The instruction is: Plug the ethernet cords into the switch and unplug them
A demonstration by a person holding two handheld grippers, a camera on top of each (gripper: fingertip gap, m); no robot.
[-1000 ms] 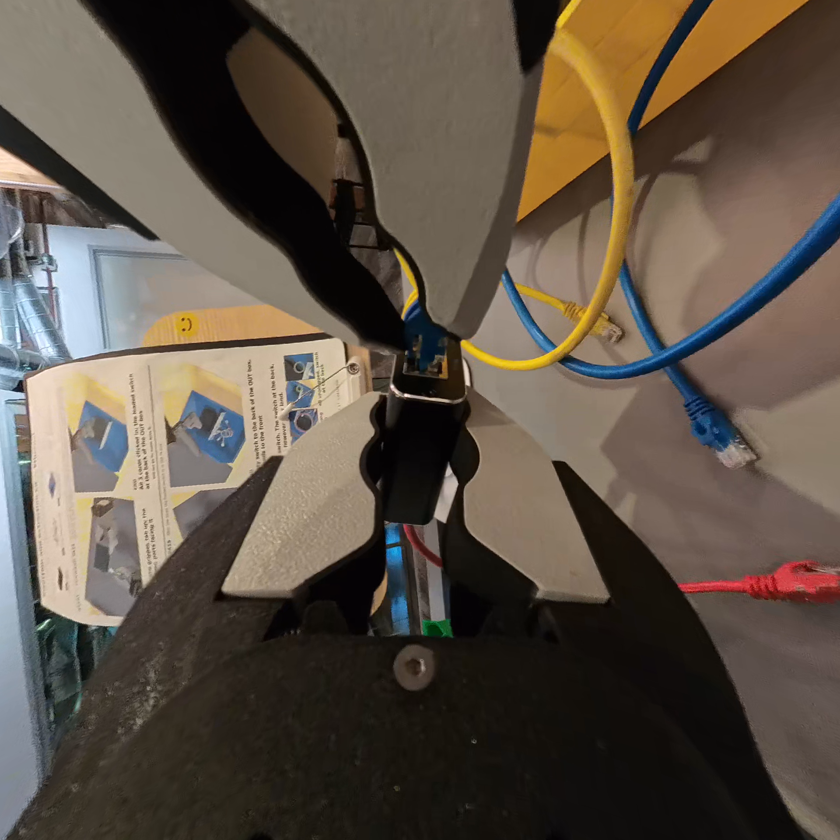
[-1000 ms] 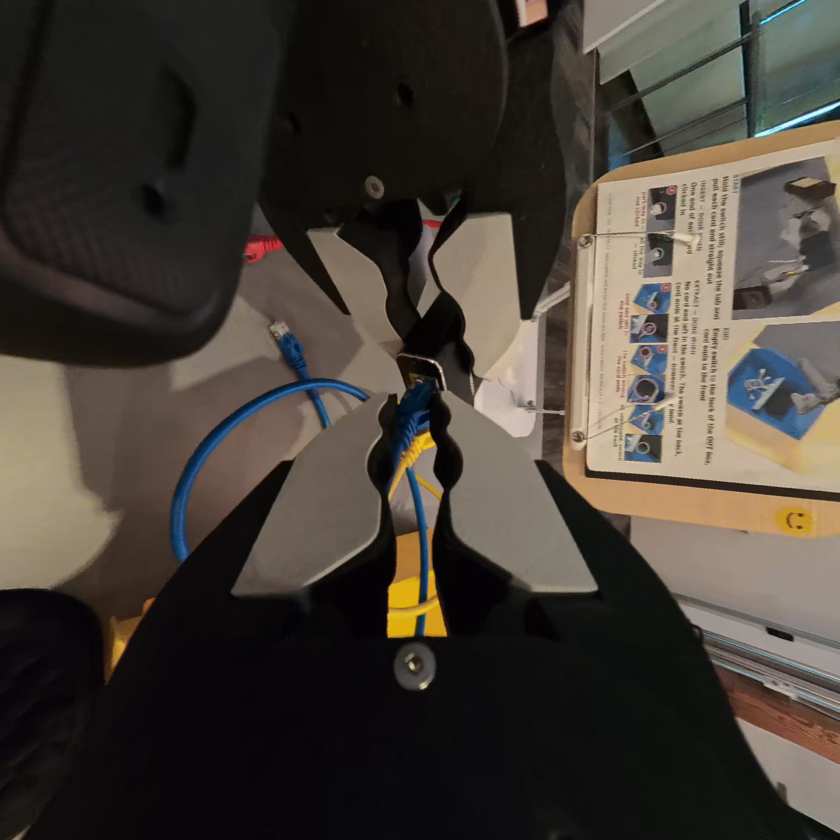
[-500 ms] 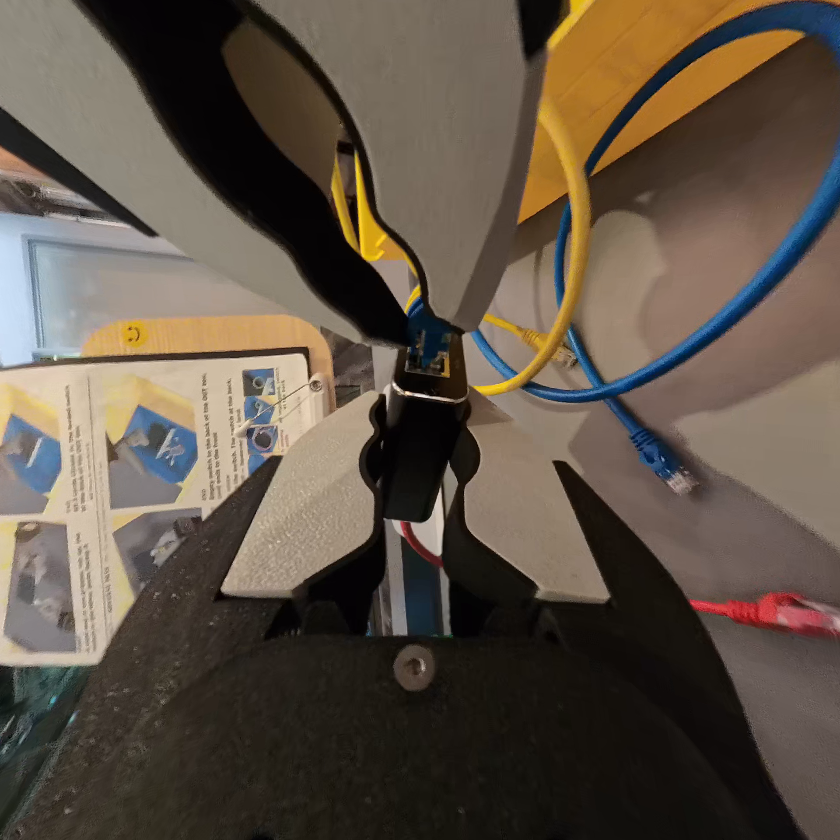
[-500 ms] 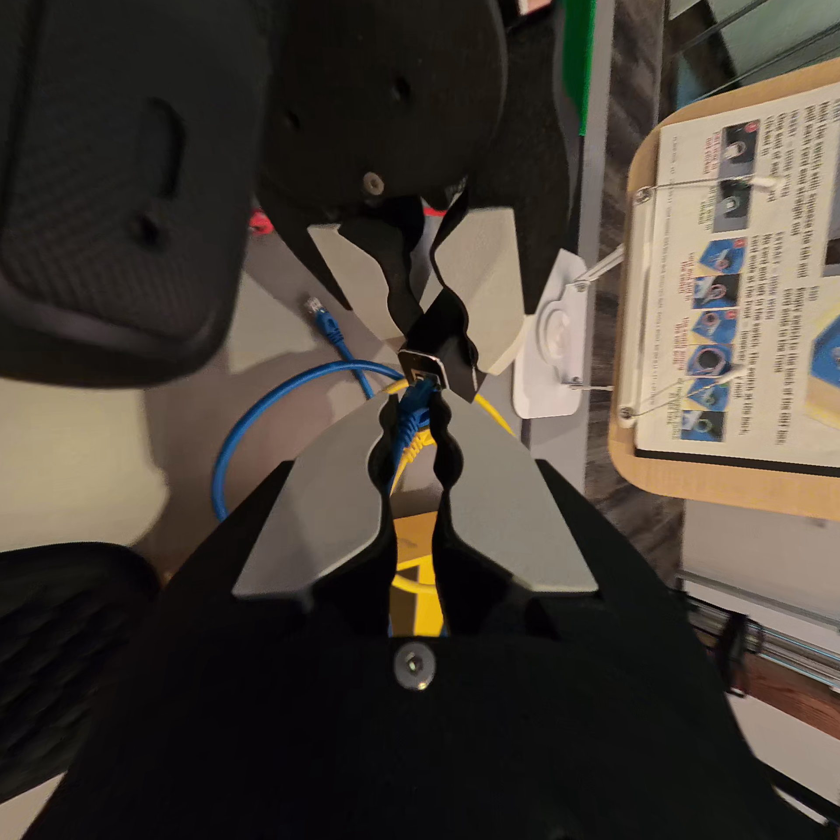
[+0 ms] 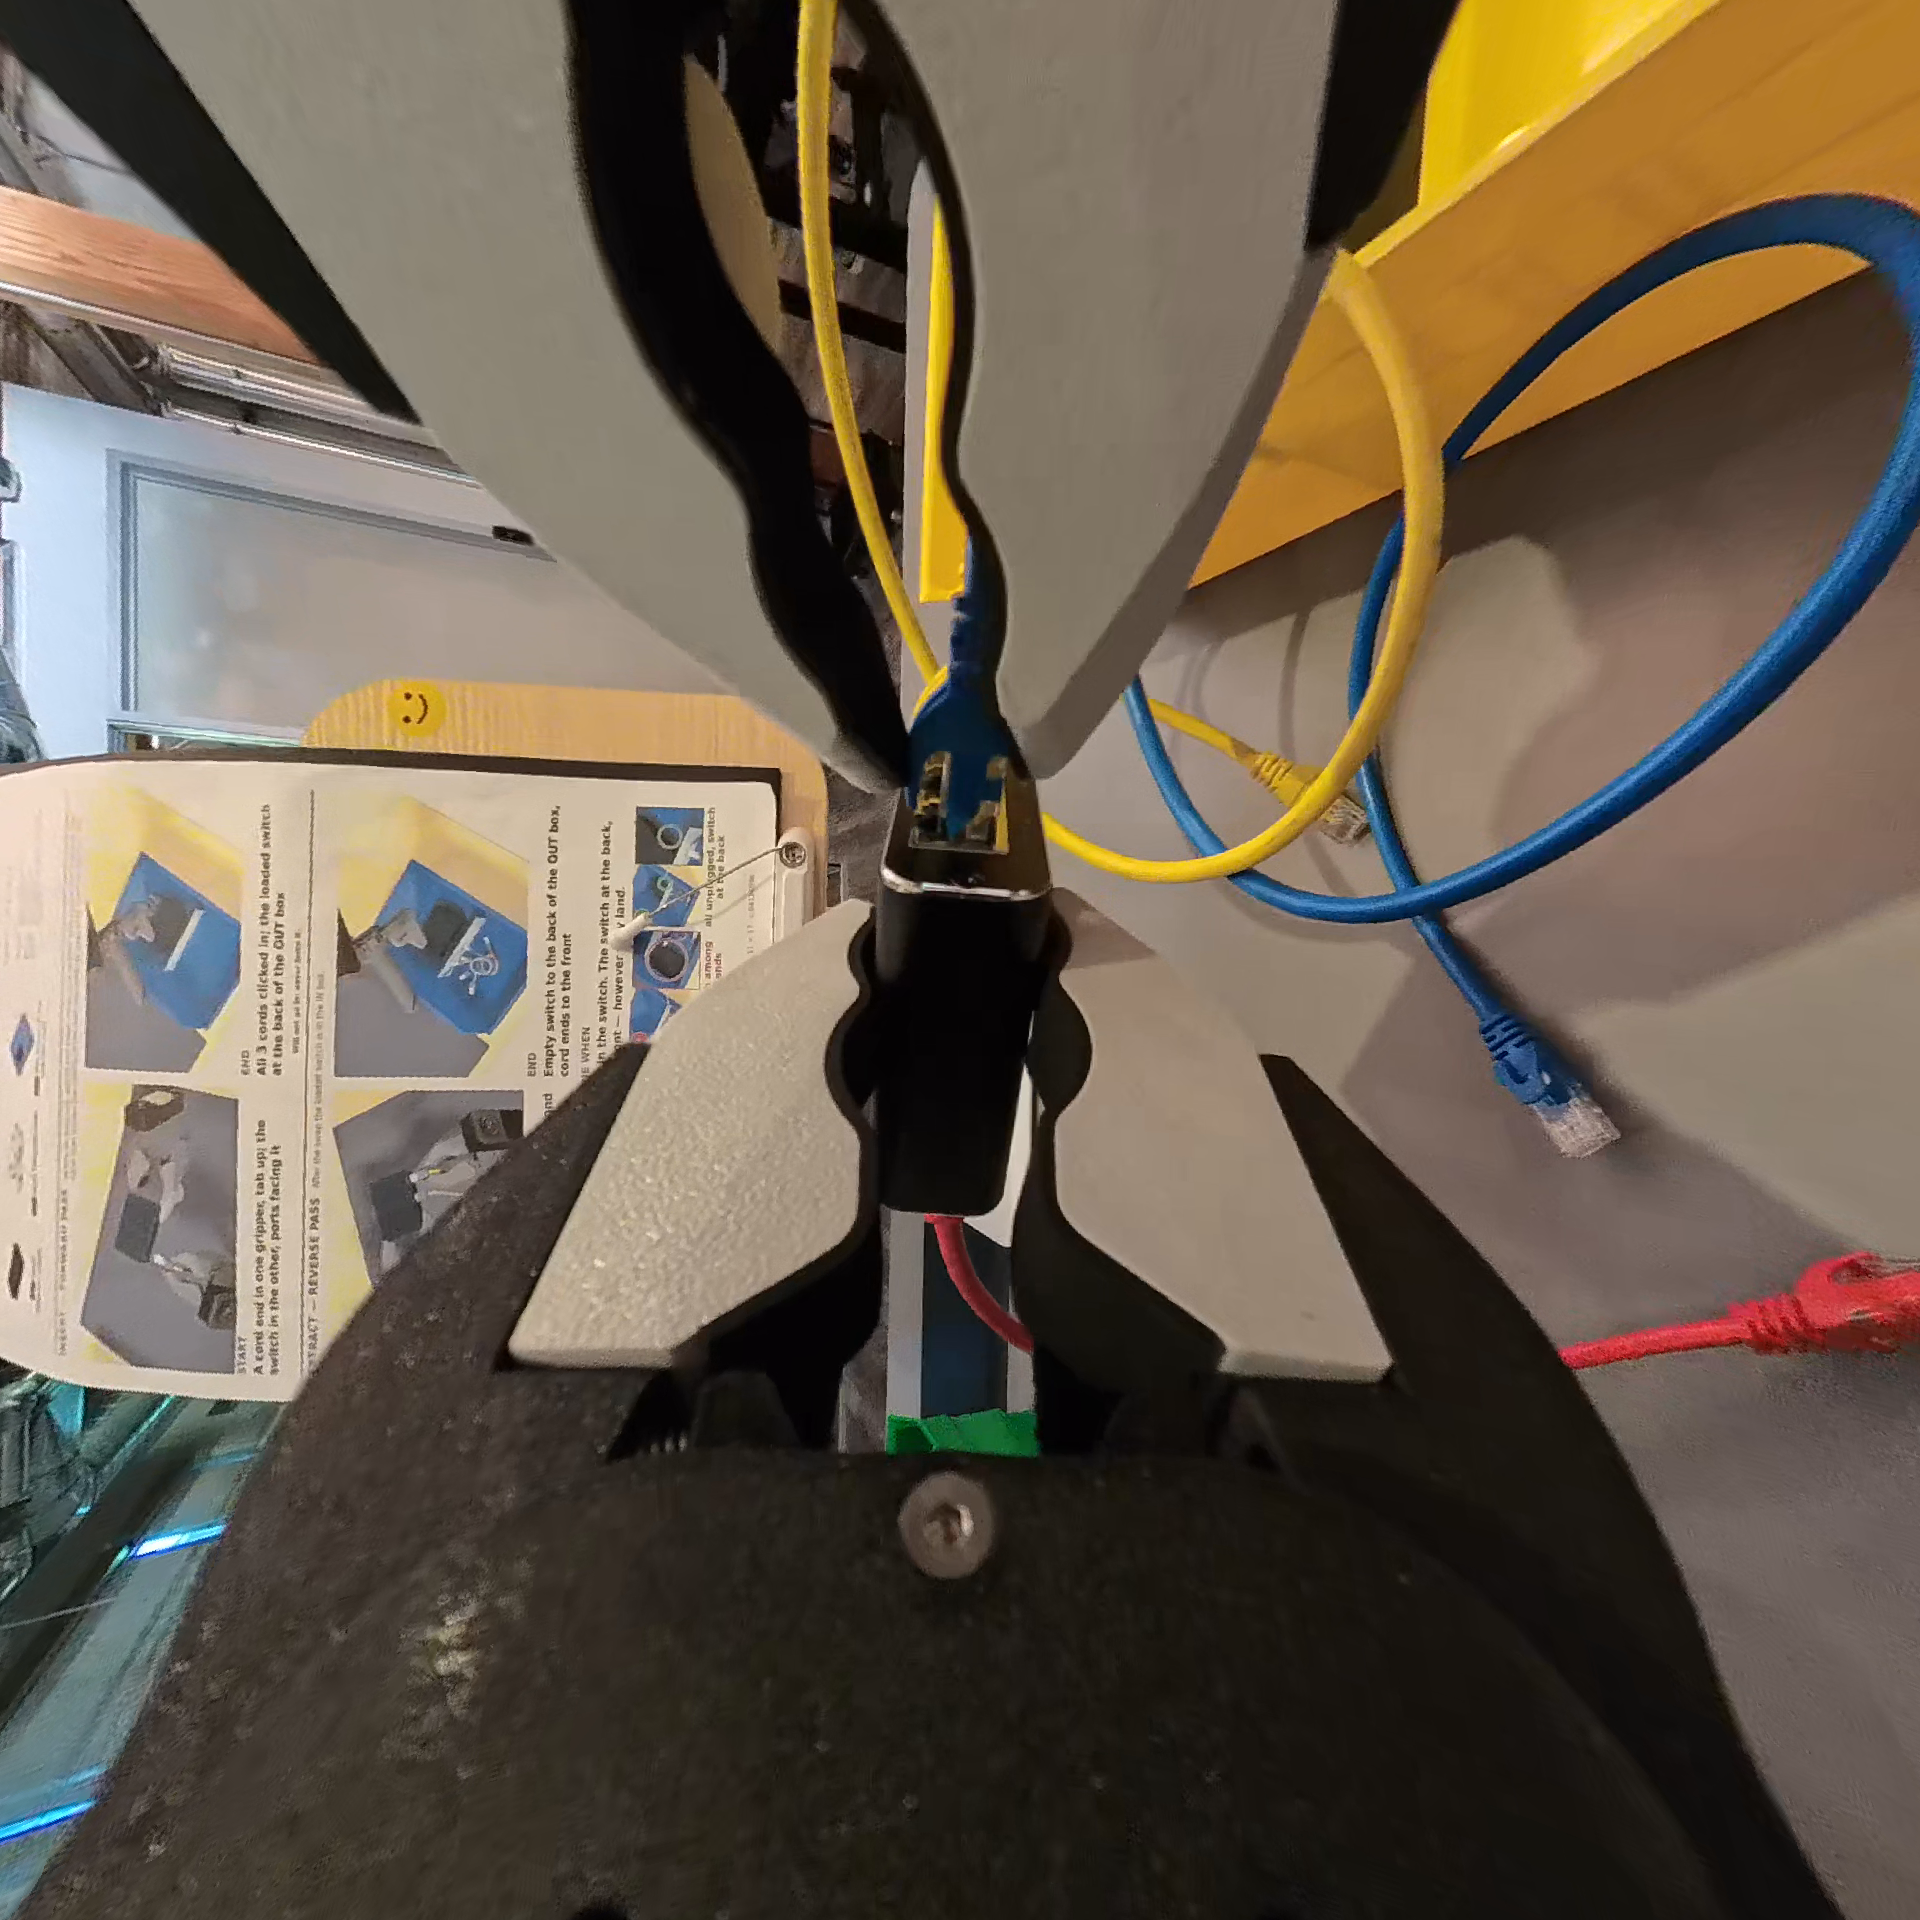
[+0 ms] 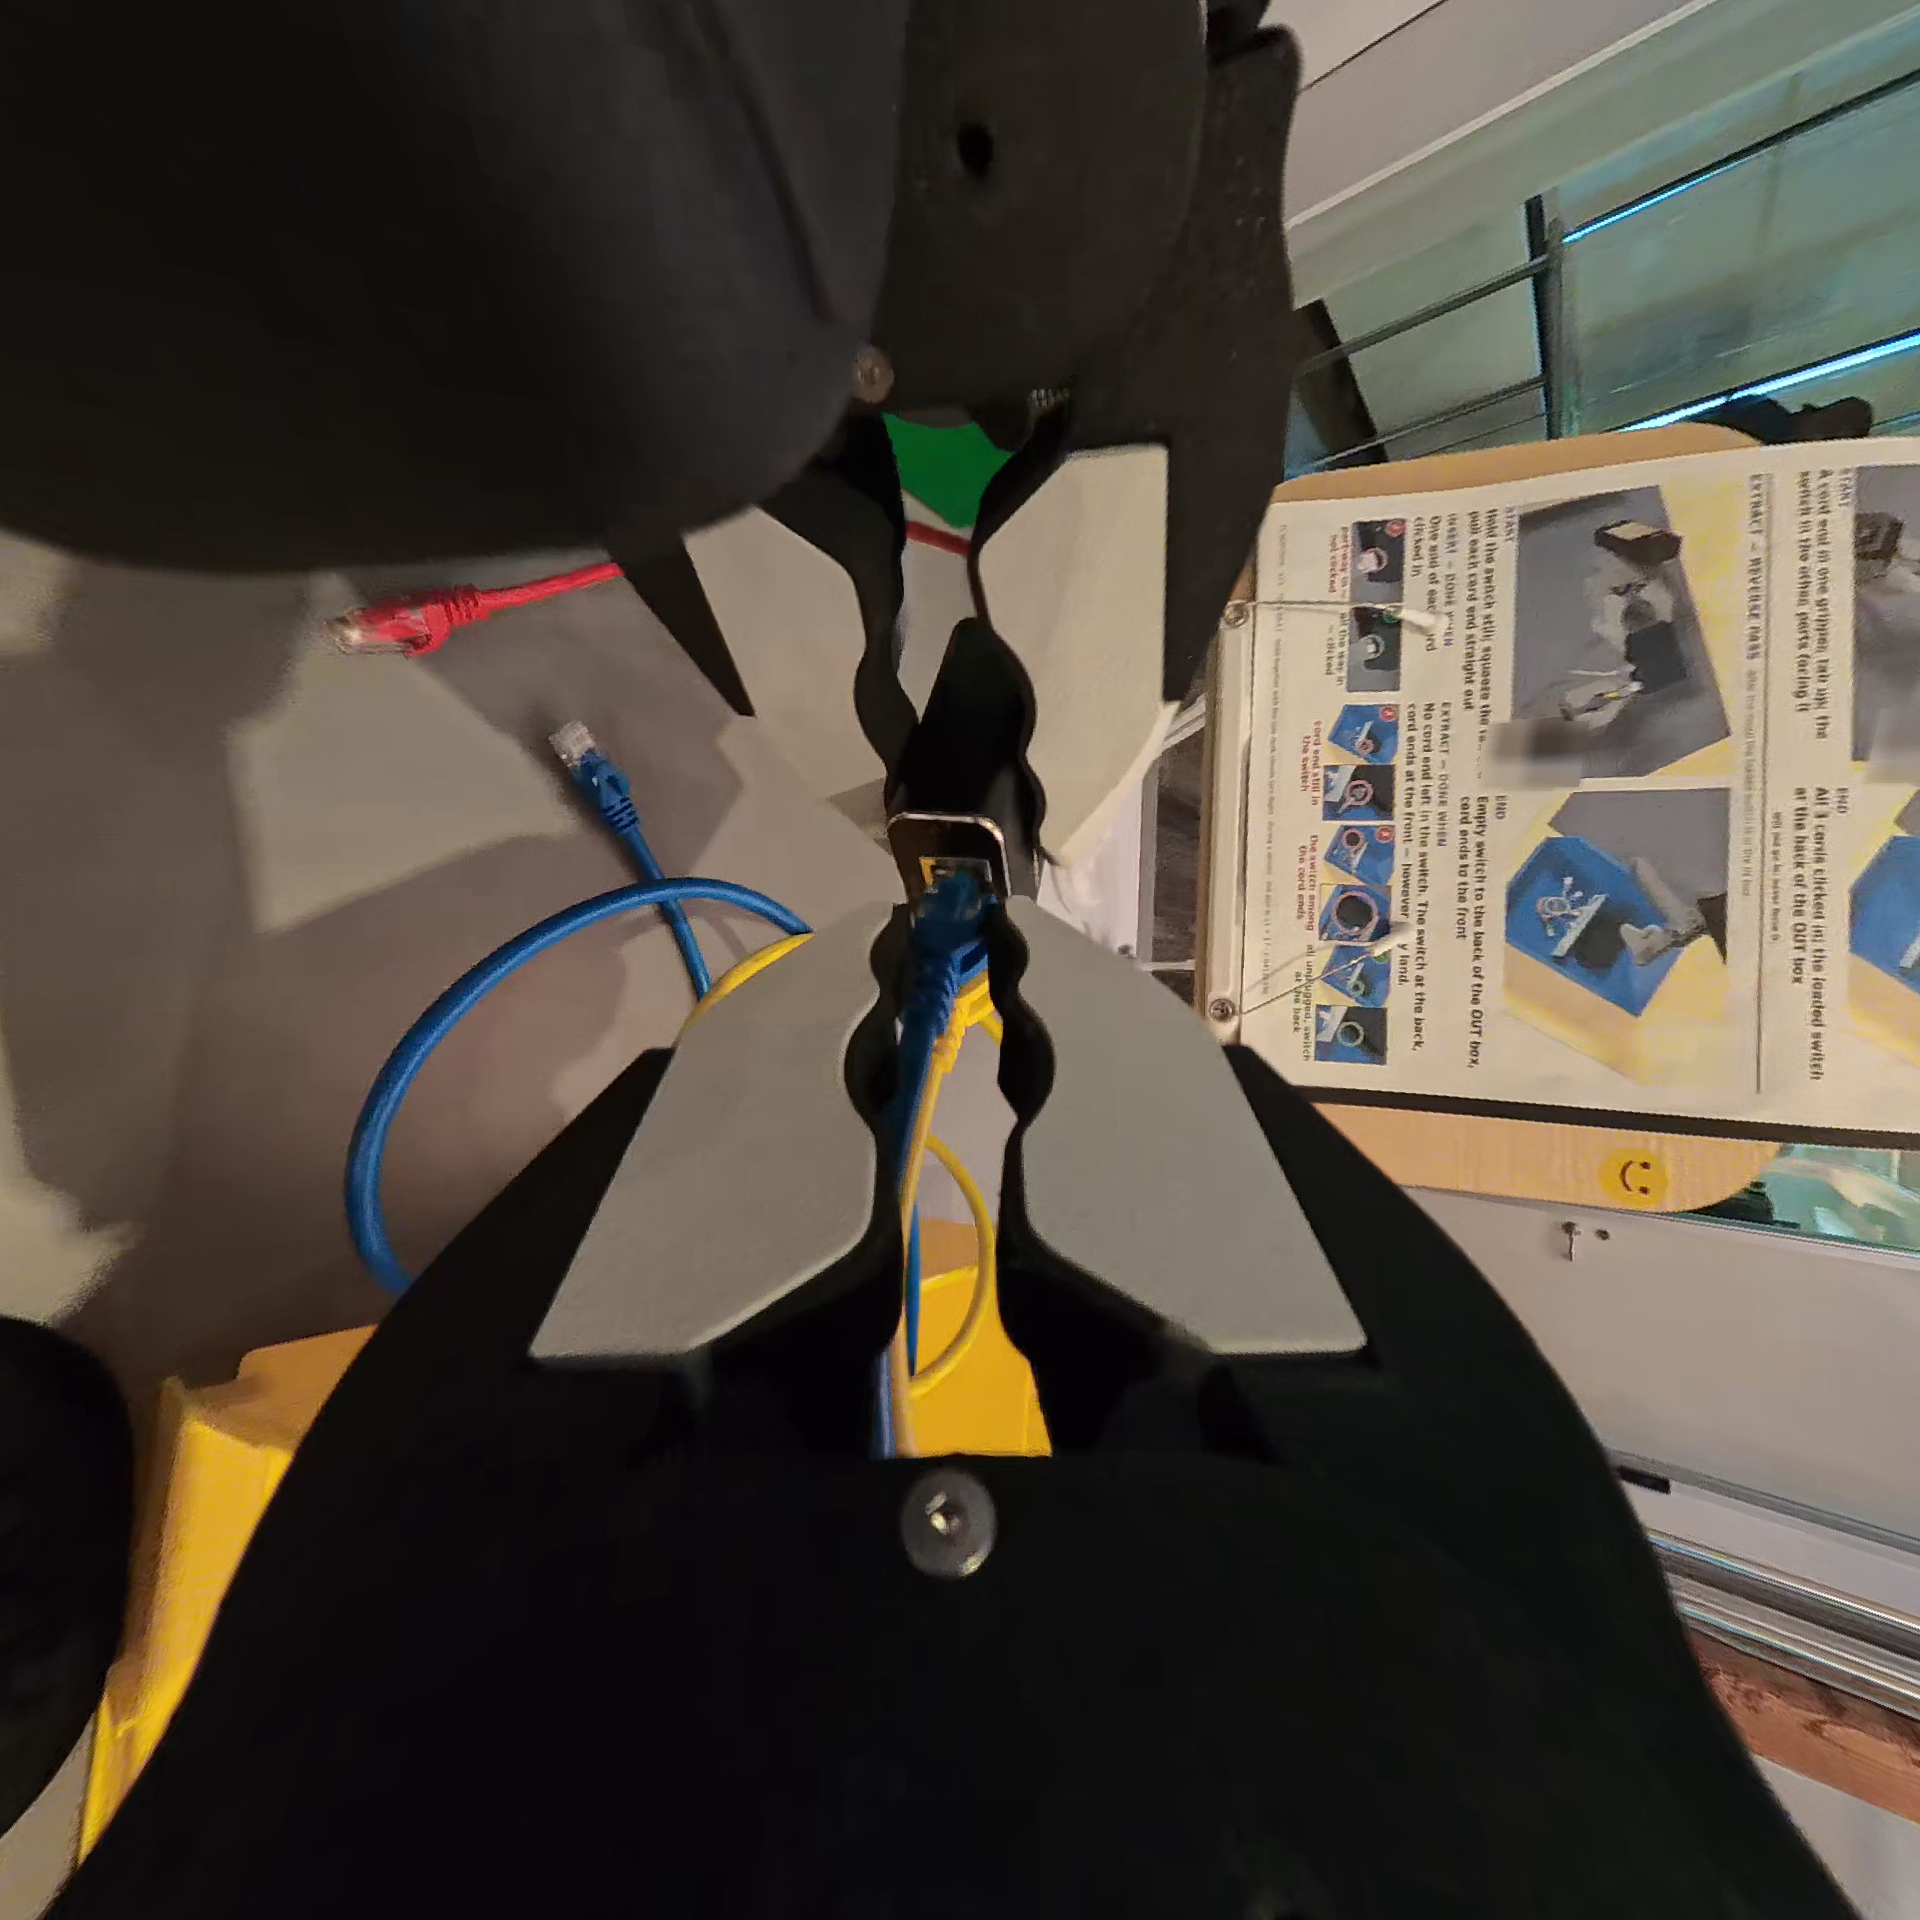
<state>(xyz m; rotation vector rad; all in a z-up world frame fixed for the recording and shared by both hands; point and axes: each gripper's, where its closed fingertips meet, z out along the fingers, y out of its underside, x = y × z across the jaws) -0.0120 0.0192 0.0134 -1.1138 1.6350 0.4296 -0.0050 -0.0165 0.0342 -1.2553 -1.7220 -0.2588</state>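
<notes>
Gripping a small black switch [image 5: 956, 1049] between two grey fingers [image 5: 727, 1122], the left gripper [image 5: 958, 997] clamped on its body, port end facing away from the camera. Pinching the blue plug [image 6: 951, 914] of a blue ethernet cord [image 6: 499, 997], the right gripper [image 6: 948, 971] with fingers [image 6: 1143, 1174] closed tight on the connector. Plug tip seated at the mouth of the switch's port, metal rim of the port touching the plug; whether fully clicked in, cannot tell.

Seen only from the left wrist view: the right gripper from its front, looming large at the top, the blue cord looping wide to the right over a grey table [image 5: 1662, 1039], its free blue end [image 5: 1538, 1081] lying loose. A yellow cord [image 5: 1392, 623] curling through the same loop, its plug resting on the table. A red cord [image 5: 1766, 1330] at the right edge, lower down. A yellow box [image 5: 1558, 208] at the upper right.

Seen only from the right wrist view: the left gripper's black body filling the upper left, the red cord's plug below it, the yellow box at the lower left, under the cords.

In both views, a printed instruction sheet [image 6: 1558, 779] on a wooden board [image 6: 1455, 1153] with a yellow smiley sticker, standing beside the grippers.
</notes>
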